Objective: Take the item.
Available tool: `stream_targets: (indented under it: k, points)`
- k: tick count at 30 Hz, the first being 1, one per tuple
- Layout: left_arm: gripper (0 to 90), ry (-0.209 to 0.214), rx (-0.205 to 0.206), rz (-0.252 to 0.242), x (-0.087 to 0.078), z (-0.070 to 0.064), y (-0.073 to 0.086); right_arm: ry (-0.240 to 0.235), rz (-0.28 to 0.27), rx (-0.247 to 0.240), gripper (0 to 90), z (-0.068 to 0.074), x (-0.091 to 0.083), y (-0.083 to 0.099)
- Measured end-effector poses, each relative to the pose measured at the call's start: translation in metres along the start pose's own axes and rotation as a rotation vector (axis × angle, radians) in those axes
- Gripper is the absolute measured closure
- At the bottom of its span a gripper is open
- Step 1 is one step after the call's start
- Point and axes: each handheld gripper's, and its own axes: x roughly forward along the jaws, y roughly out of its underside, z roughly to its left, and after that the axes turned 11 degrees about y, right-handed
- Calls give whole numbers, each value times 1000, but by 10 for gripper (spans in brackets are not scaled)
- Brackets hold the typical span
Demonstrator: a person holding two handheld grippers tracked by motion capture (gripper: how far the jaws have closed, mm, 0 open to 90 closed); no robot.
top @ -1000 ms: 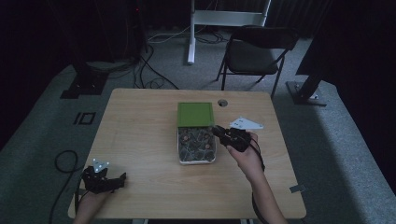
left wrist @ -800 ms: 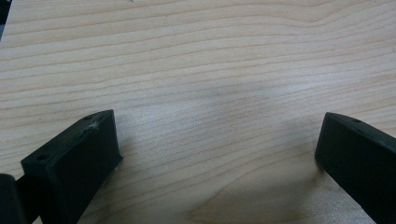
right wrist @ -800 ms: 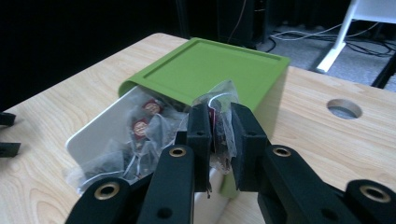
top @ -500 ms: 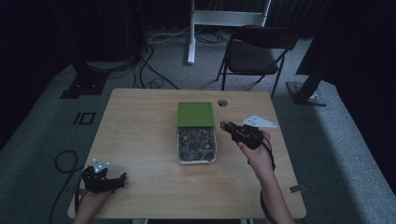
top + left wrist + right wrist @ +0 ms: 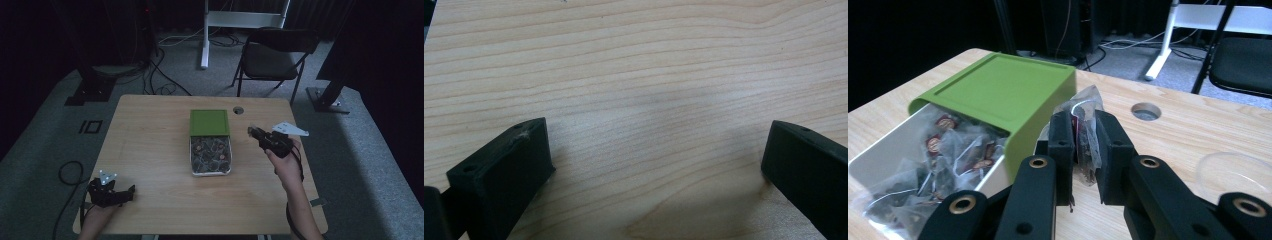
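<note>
At the near left corner of the pale, grained wooden table (image 5: 150, 150), the left gripper (image 5: 131, 190) rests with jaws spread wide over bare wood. At centre sits a white rectangular box (image 5: 210, 171) of crinkly clear sachets, its smooth green lid (image 5: 209, 122) slid to the far end. Just right of the box, the right gripper (image 5: 1083, 145) pinches one translucent sachet (image 5: 1084, 125). Beyond lie grey carpet and a black folding chair (image 5: 277, 52).

A clear tea sachet (image 5: 1085, 131) with dark contents stands upright, pinched at its middle, just right of the box (image 5: 210, 148). The white box brims with like sachets; its green lid (image 5: 998, 92) is slid back, half covering it.
</note>
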Motion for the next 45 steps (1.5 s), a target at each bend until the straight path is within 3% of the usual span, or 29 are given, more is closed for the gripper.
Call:
stream_targets:
  k: [8,28,45]
  points:
    - [2,0,0,0,0,0,0,54,-5,14,800,-20,-1,4]
    - [2,0,0,0,0,0,0,172,-1,48,800,-54,5,3]
    - [2,0,0,0,0,0,0,221,25,83,800,-73,17,4]
